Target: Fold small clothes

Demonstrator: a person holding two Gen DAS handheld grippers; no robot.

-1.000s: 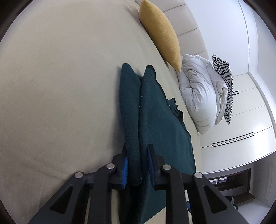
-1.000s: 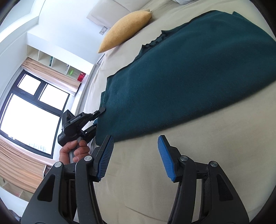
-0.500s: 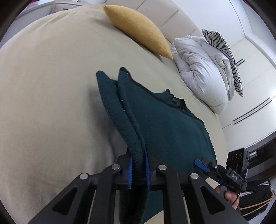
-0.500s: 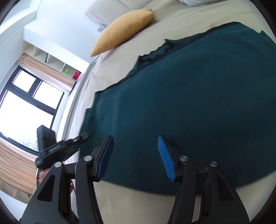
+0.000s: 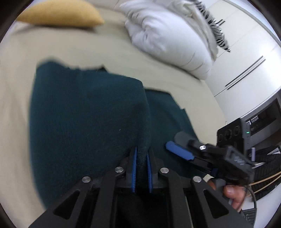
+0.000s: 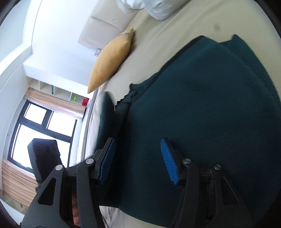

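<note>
A dark teal knitted garment [image 5: 87,114] lies on the beige bed [image 5: 14,70]. My left gripper [image 5: 141,157] is shut on a lifted edge of it, and the held flap drapes over the flat part. My right gripper [image 6: 138,157] is open and empty, low over the garment [image 6: 202,105]. It also shows in the left wrist view [image 5: 179,152], just right of the held fold. The garment's near edge under the left gripper is hidden.
A mustard cushion [image 5: 59,14] and a white duvet [image 5: 168,38] with a zebra pillow [image 5: 217,35] lie at the bed's head. White wardrobes [image 5: 245,70] stand to the right. A window [image 6: 40,126] is beyond the bed's left side.
My left gripper has carried the held edge across to the right, laying the flap over the garment. My right gripper has moved in over the garment, still open.
</note>
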